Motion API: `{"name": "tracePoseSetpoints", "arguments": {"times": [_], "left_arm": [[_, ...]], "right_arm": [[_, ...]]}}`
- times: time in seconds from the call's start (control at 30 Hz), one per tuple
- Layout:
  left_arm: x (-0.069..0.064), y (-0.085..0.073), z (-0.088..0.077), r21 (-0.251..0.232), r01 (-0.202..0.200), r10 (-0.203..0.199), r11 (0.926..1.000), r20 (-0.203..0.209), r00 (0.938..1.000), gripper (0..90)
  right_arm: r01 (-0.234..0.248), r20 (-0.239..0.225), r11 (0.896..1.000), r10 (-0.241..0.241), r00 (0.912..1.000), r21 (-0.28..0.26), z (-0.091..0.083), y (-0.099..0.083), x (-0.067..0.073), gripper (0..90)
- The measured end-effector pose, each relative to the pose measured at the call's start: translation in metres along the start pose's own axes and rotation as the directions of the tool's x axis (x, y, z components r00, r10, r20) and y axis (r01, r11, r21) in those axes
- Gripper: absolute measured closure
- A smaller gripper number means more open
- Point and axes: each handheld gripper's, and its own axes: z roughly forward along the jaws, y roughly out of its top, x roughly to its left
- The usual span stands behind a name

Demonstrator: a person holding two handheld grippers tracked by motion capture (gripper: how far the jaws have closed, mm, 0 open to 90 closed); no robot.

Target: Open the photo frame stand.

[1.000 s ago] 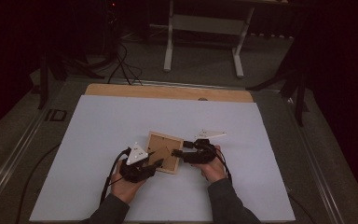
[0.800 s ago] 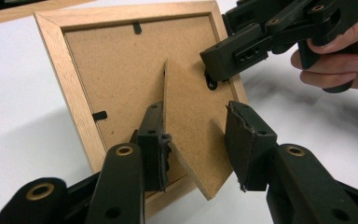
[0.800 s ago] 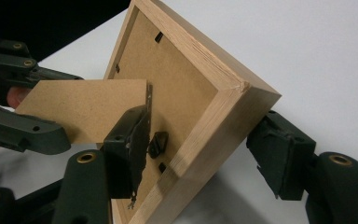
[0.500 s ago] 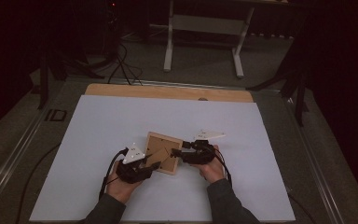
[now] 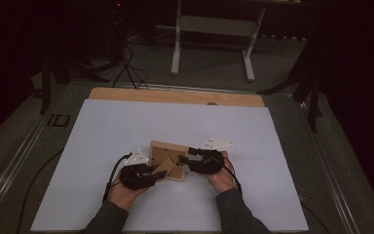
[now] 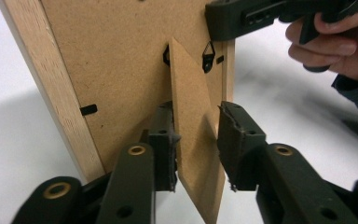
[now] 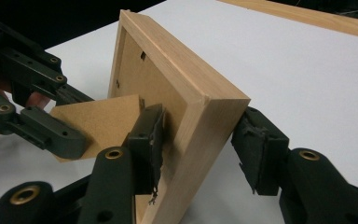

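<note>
Left gripper view: left gripper (image 6: 196, 147) jaws have just been closing round the fold-out stand (image 6: 193, 135) on the back of the picture frame (image 6: 116, 60). One pad sits against the stand's face; the other is a small gap off, so no firm pinch yet. Right gripper view: right gripper (image 7: 200, 151) jaws also just closing, straddling the frame's wooden side rail (image 7: 200, 135); inner pad touches the rail, outer pad just clear.

Frame pos.: near centre of the white table (image 5: 126, 126), tipped up on edge, back toward the person, btwn both grippers.

Handling est.: frame light, rigid; wood rail gives a good, non-slip hold. Stand is thin fibreboard on a small hinge, stiff across its face but weak at the hinge. Grip stand low, near its free edge; pull gently. Front prob. glazed, so avoid dropping or twisting.
</note>
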Motion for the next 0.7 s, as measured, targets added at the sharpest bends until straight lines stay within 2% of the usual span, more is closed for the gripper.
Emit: {"name": "tracePoseSetpoints", "arguments": {"times": [0.17, 0.27, 0.53, 0.7], "left_arm": [[0.0, 0.0, 0.0, 0.009, 0.007, -0.007, 0.9999, 0.004, 1.0, 71.0], [0.0, 0.0, 0.001, 0.017, 0.007, -0.007, 0.9998, -0.011, 0.9999, 71.9], [-0.003, 0.0, 0.007, 0.022, -0.027, 0.029, 0.9994, -0.071, 0.997, 72.8], [-0.005, -0.001, 0.013, 0.048, -0.057, 0.062, 0.9972, -0.113, 0.9917, 74.6]], "right_arm": [[0.014, 0.007, 1.0, -0.014, 0.9999, 0.0, -0.001, 0.001, 0.003, 53.6], [0.025, 0.012, 1.0, -0.025, 0.9996, -0.004, -0.002, 0.002, 0.005, 54.6], [0.05, 0.032, 0.998, -0.049, 0.9983, -0.028, -0.005, 0.005, 0.008, 57.1], [0.072, 0.042, 0.997, -0.07, 0.9967, -0.042, -0.007, 0.007, 0.011, 55.9]]}}
